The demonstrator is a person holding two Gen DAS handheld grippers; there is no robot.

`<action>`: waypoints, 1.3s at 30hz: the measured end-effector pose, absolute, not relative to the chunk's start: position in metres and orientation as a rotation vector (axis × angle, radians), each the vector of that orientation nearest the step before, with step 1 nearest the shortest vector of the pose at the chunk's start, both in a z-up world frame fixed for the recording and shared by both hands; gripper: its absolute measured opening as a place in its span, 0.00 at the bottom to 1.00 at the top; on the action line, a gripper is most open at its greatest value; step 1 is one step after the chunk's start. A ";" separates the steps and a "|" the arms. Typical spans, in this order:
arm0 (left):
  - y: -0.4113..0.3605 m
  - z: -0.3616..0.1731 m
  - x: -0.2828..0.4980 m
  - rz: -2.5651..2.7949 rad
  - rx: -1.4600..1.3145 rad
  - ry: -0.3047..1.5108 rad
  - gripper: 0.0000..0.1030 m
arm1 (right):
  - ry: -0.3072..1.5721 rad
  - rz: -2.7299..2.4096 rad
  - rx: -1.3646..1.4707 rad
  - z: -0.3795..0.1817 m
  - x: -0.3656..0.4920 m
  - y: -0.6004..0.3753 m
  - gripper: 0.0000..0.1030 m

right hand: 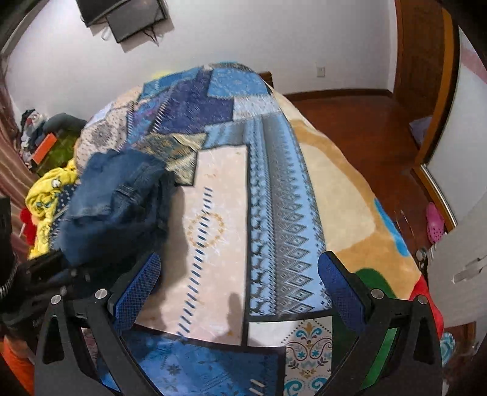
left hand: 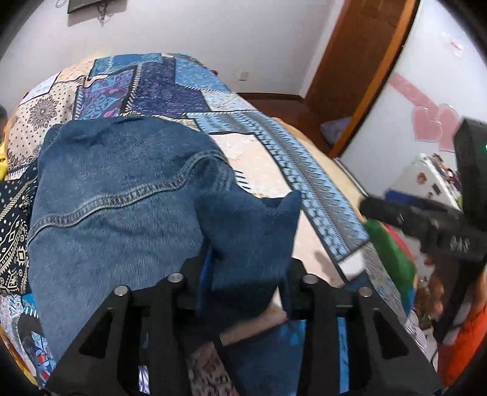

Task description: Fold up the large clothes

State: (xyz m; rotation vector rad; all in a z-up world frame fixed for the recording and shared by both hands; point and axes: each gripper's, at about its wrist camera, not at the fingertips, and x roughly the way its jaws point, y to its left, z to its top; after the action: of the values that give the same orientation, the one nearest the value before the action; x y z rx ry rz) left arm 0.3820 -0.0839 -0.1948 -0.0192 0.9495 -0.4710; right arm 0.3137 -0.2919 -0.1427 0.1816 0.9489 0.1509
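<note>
A blue denim garment [left hand: 115, 195] lies bunched on the patterned bedspread [left hand: 258, 170]. My left gripper [left hand: 243, 274] is shut on a corner of the denim, which sticks up between its black fingers. In the right wrist view the same denim garment [right hand: 115, 204] sits at the left, with the left gripper [right hand: 45, 268] holding its near edge. My right gripper [right hand: 240, 283] is open and empty, its blue pads [right hand: 137, 289] wide apart above the bedspread [right hand: 219, 213]. The right gripper also shows in the left wrist view [left hand: 426, 225] at the right edge, blurred.
A yellow garment [right hand: 48, 201] and other clothes lie on the bed's left side. A wooden floor [right hand: 350, 121], a wooden door frame [left hand: 359, 61], a white wardrobe [right hand: 462, 243] and a pink shoe [right hand: 435, 225] lie to the right. A screen [right hand: 127, 15] hangs on the far wall.
</note>
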 end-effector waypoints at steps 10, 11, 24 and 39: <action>-0.017 -0.148 0.350 -0.301 0.010 0.817 0.79 | 0.827 0.320 0.101 -0.103 0.321 -0.226 1.00; -0.007 -0.148 0.351 -0.254 0.016 0.805 0.82 | 0.827 0.337 0.089 -0.103 0.324 -0.216 1.00; 0.061 -0.222 0.355 -0.111 -0.040 0.936 0.92 | 1.061 0.348 0.094 -0.187 0.354 -0.213 1.00; 0.065 -0.204 0.334 -0.104 -0.033 0.935 0.91 | 1.066 0.226 0.080 -0.179 0.328 -0.270 1.00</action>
State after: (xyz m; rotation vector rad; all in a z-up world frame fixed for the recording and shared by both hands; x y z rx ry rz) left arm 0.3336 0.0645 -0.2045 -0.0331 0.9348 -0.1038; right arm 0.3277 -0.2698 -0.1793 0.0804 1.0663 0.2256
